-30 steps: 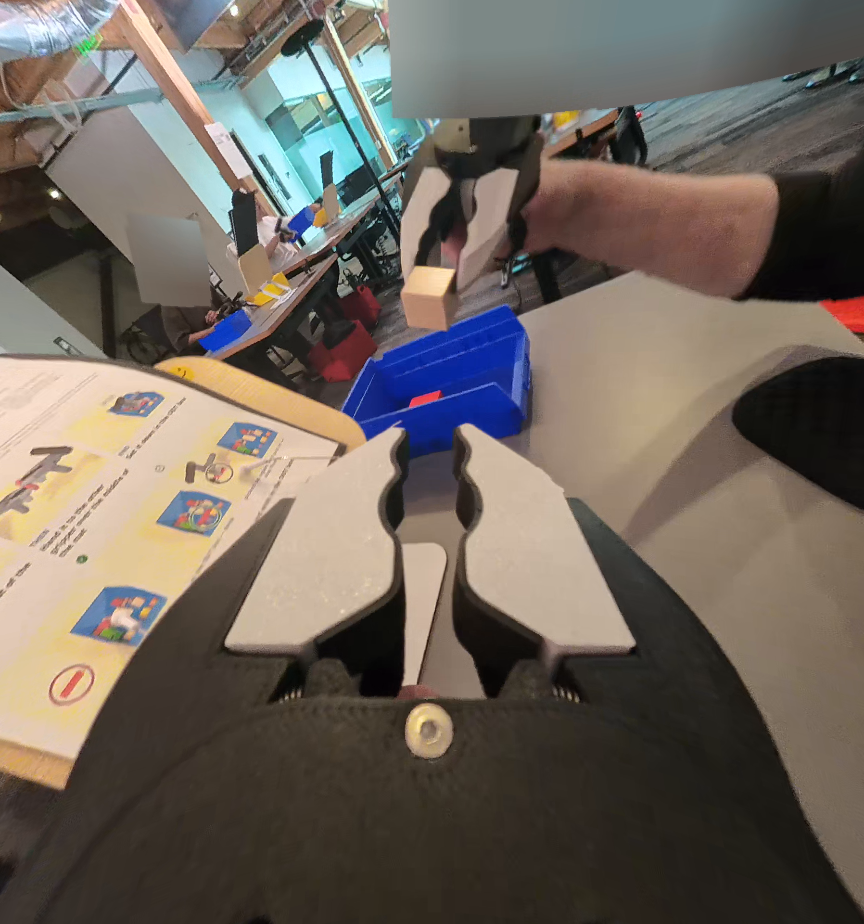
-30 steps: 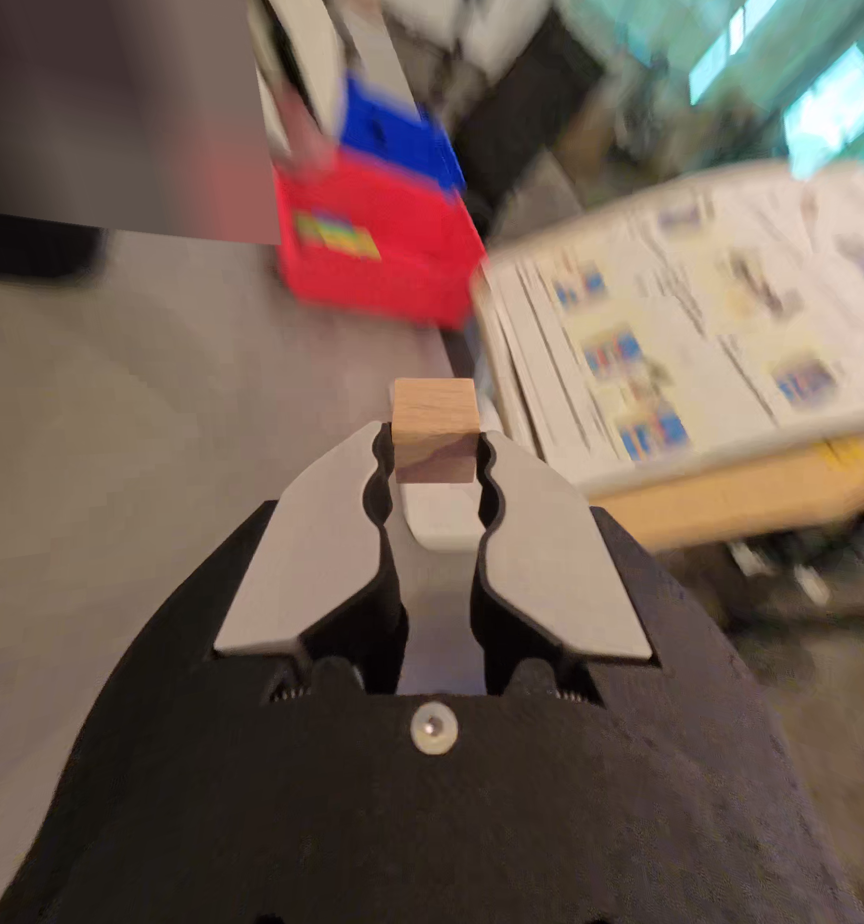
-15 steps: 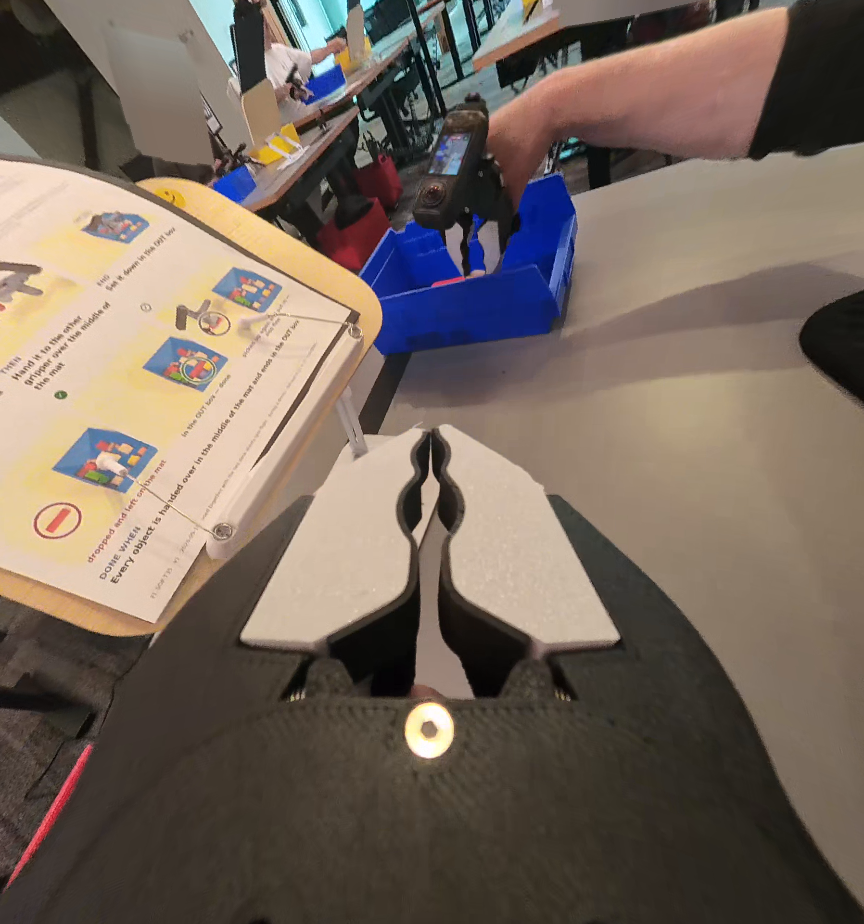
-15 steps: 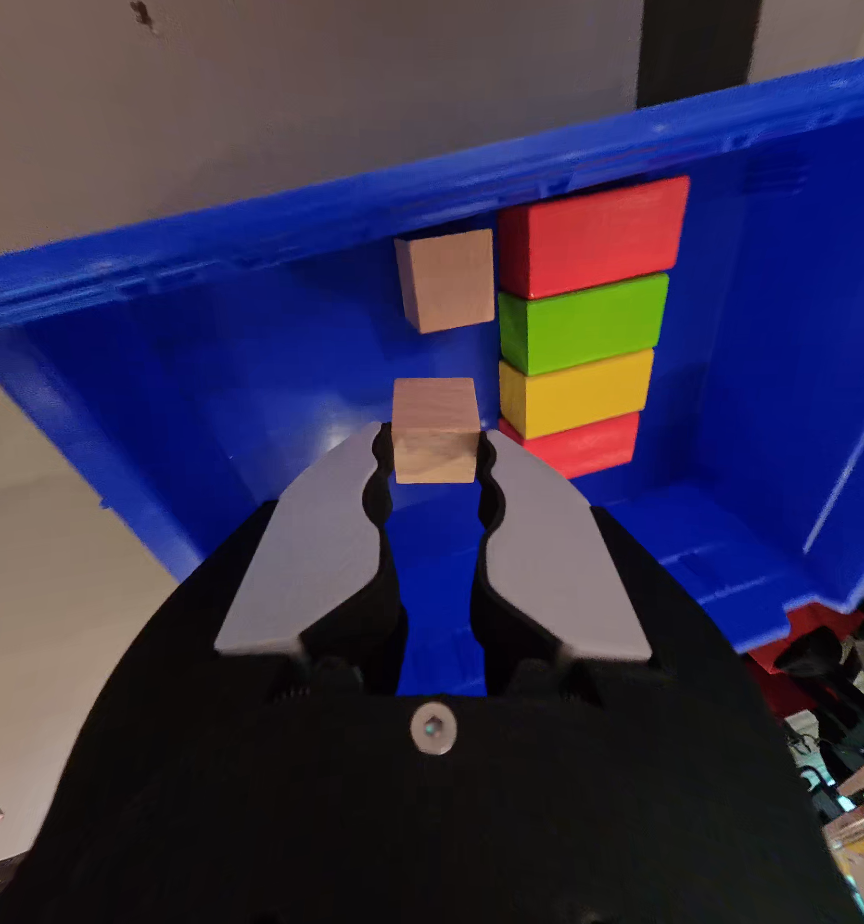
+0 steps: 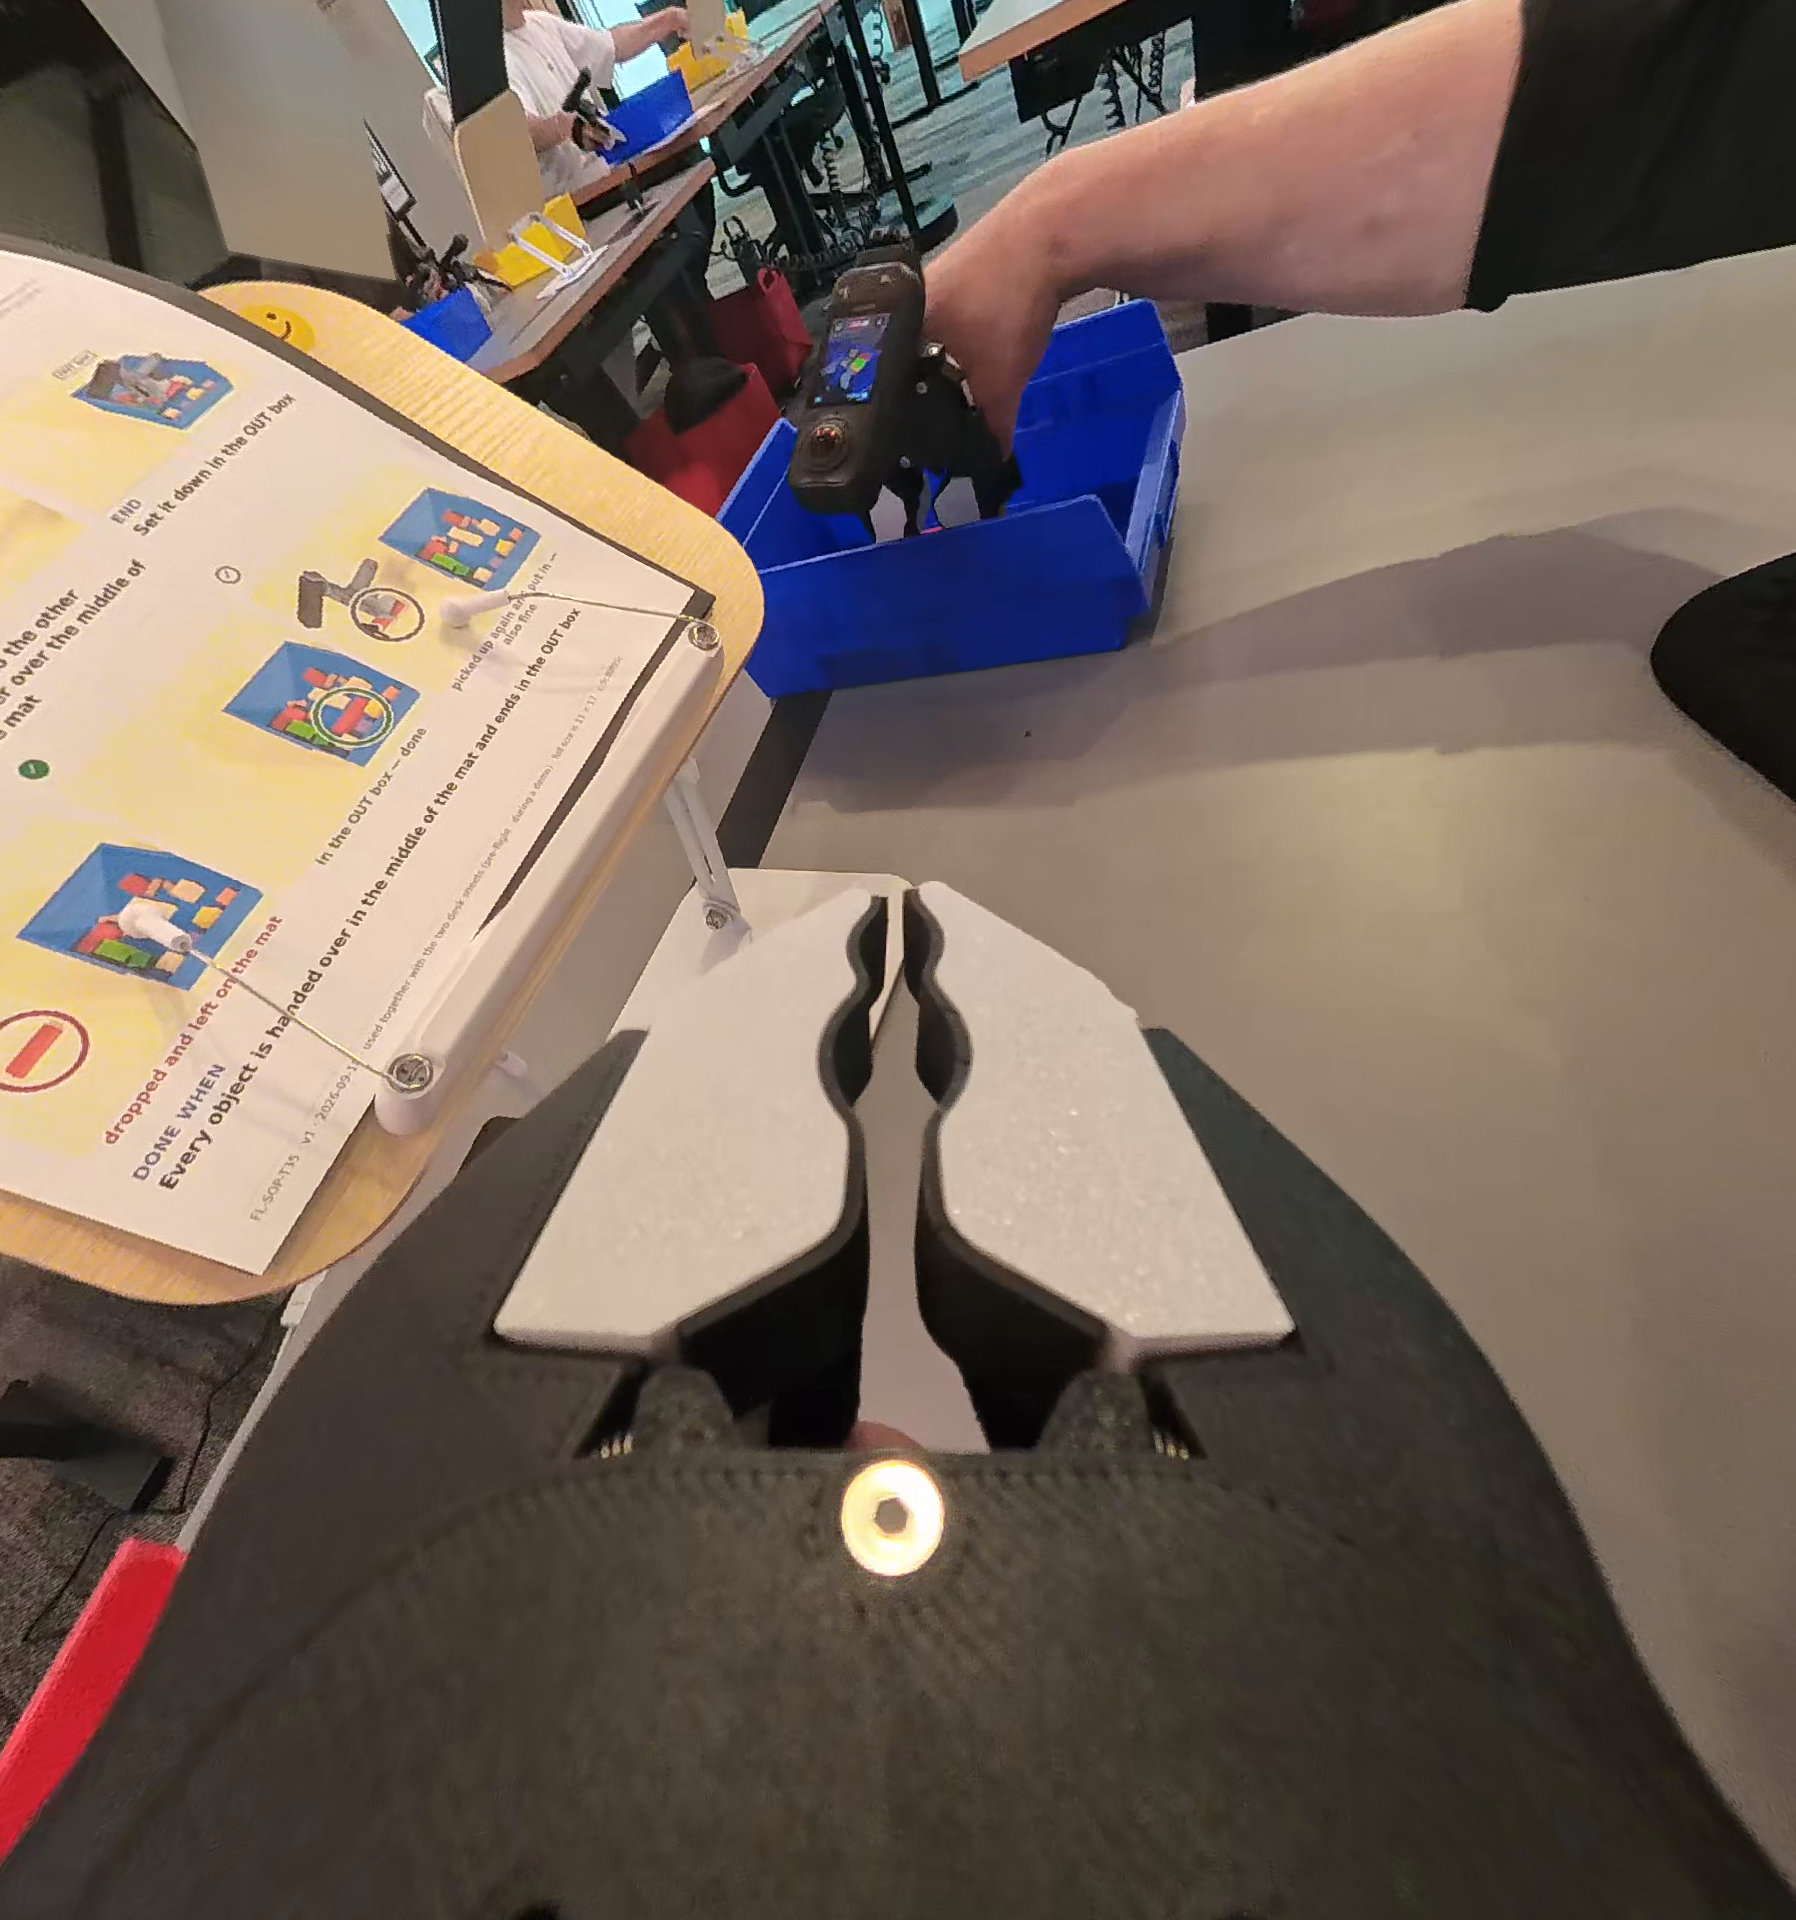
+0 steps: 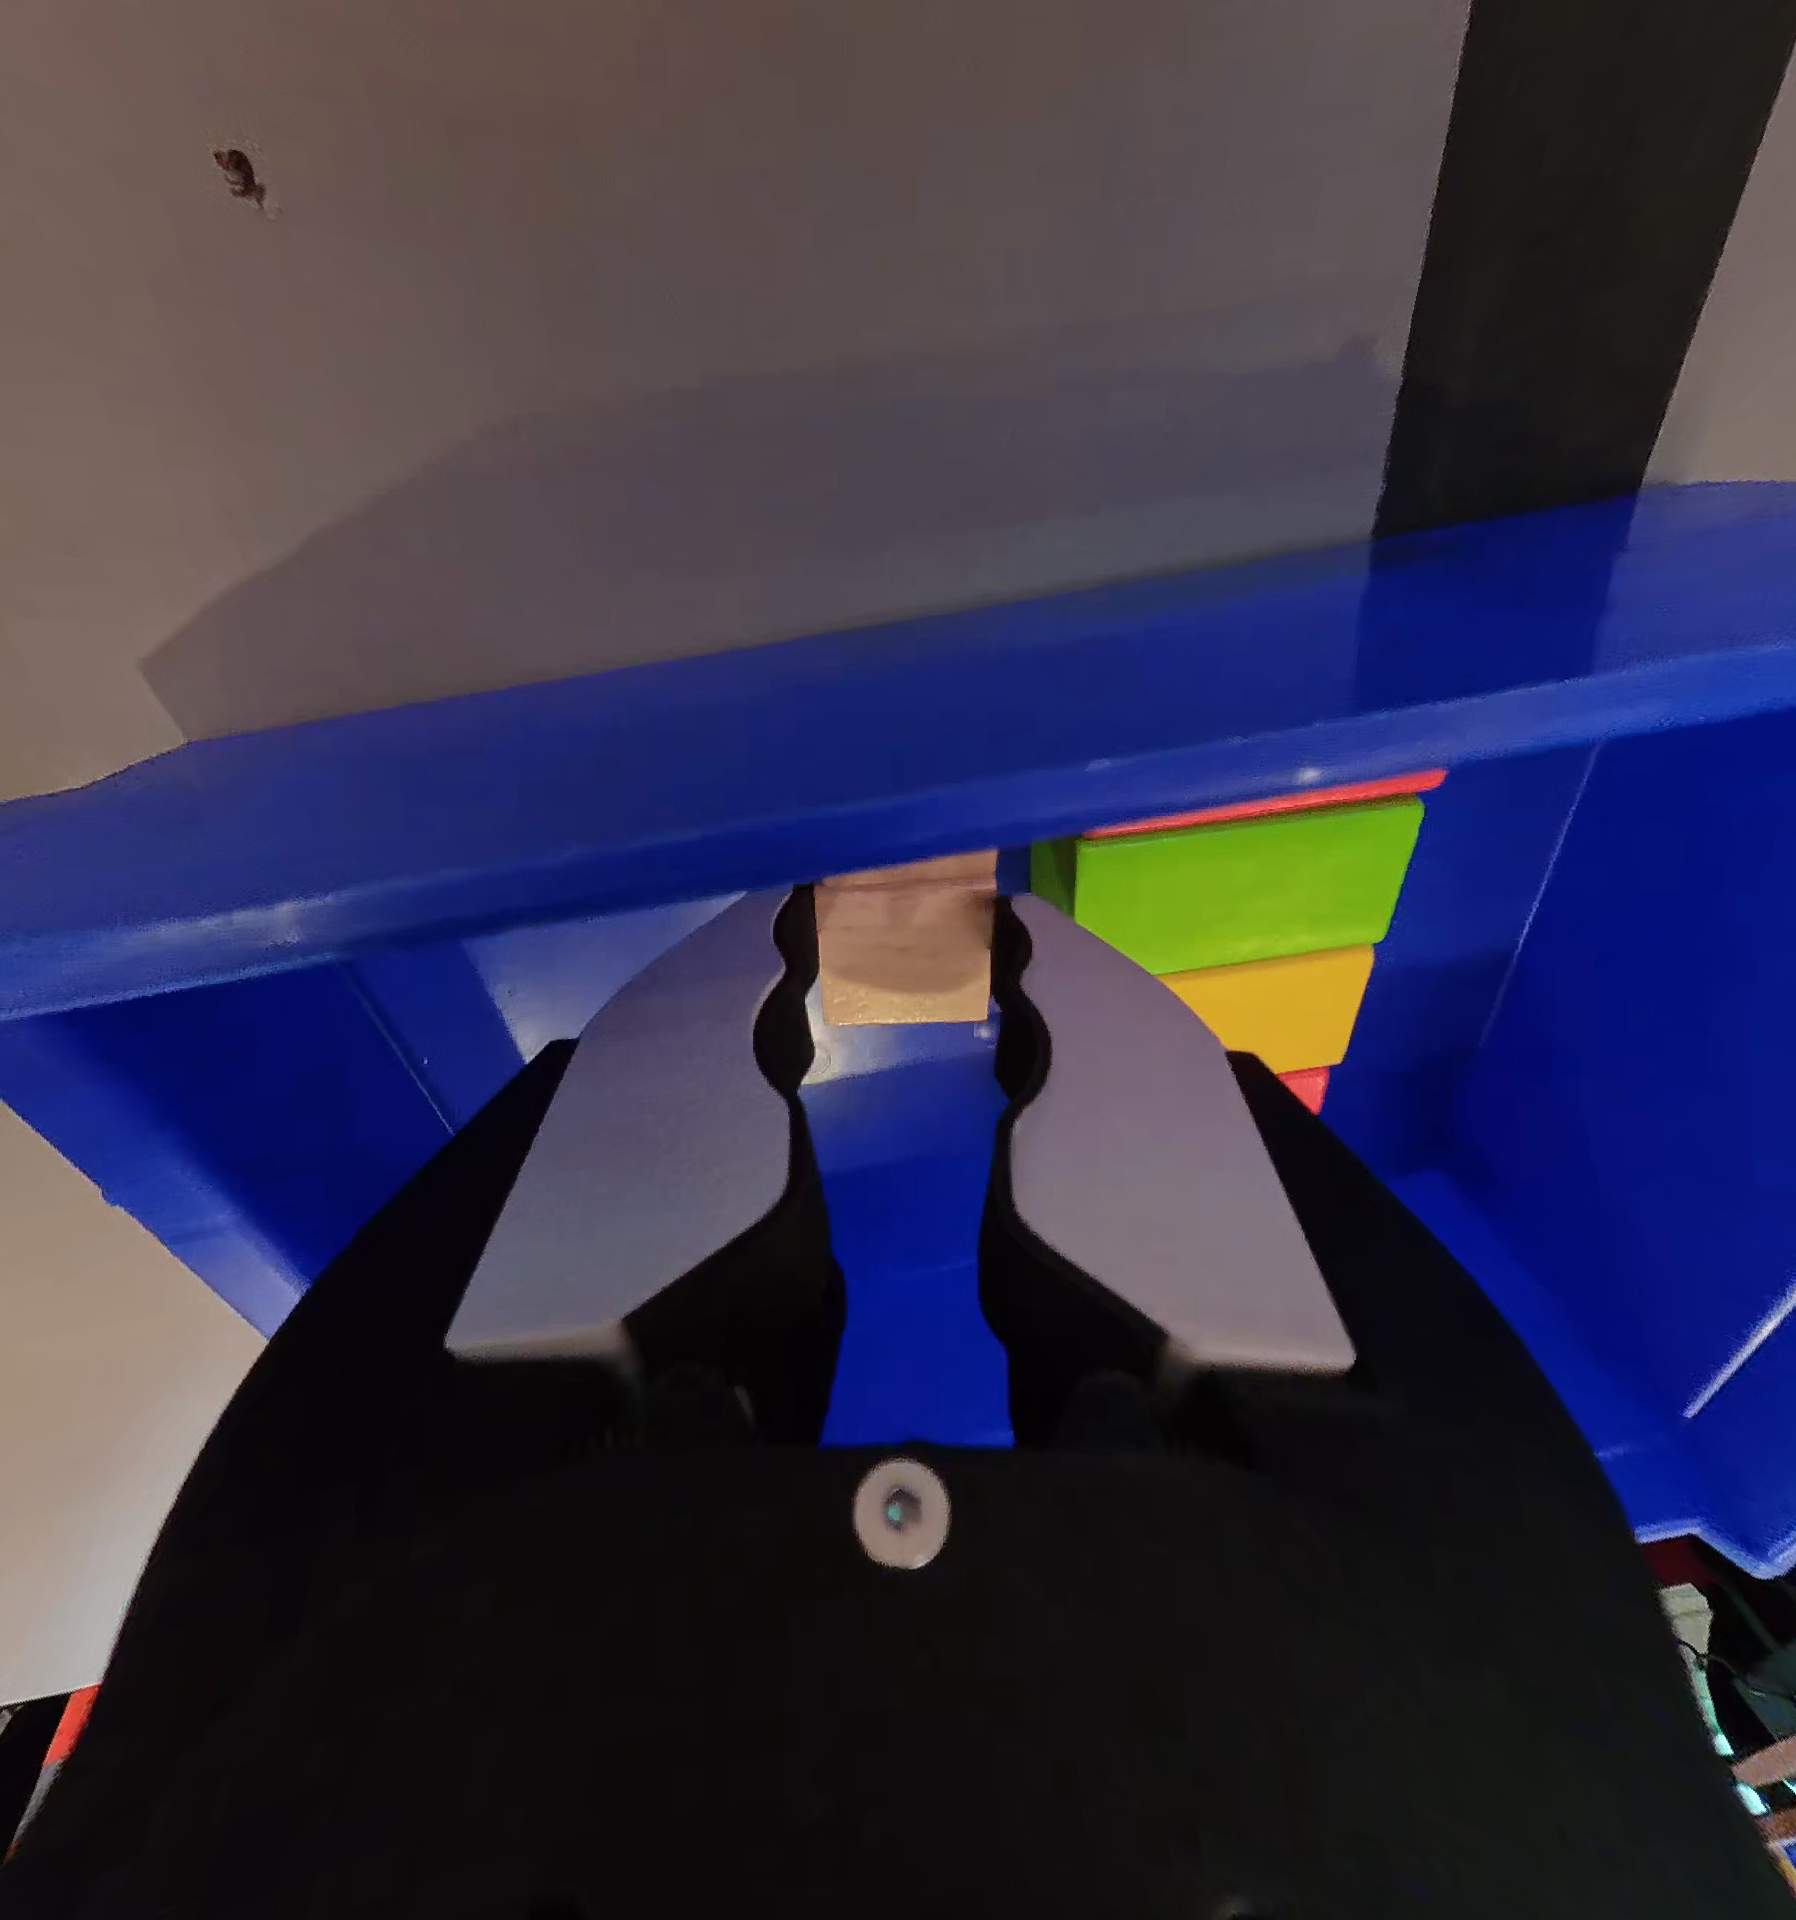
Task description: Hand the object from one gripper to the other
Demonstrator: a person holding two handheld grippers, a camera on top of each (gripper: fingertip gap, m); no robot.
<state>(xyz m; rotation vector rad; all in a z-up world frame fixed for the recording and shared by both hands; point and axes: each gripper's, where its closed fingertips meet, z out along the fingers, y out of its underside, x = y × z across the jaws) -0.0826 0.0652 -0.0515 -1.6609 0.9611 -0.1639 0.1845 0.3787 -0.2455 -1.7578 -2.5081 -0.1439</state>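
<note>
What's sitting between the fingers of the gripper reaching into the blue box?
In the right wrist view, a plain wooden cube, pinched between the right gripper fingers, inside the blue box.

Glossy blue plastic bin (image 6: 665, 790), bare matt wood cube (image 6: 899, 961), smooth painted green block (image 6: 1237, 883), matt grey table (image 5: 1289, 935).

Blue bin (image 6: 665, 790) rim hides wooden cube (image 6: 899, 966) top and most of upper red block (image 6: 1289, 798); lower red block (image 6: 1304, 1086) mostly behind finger.
</note>
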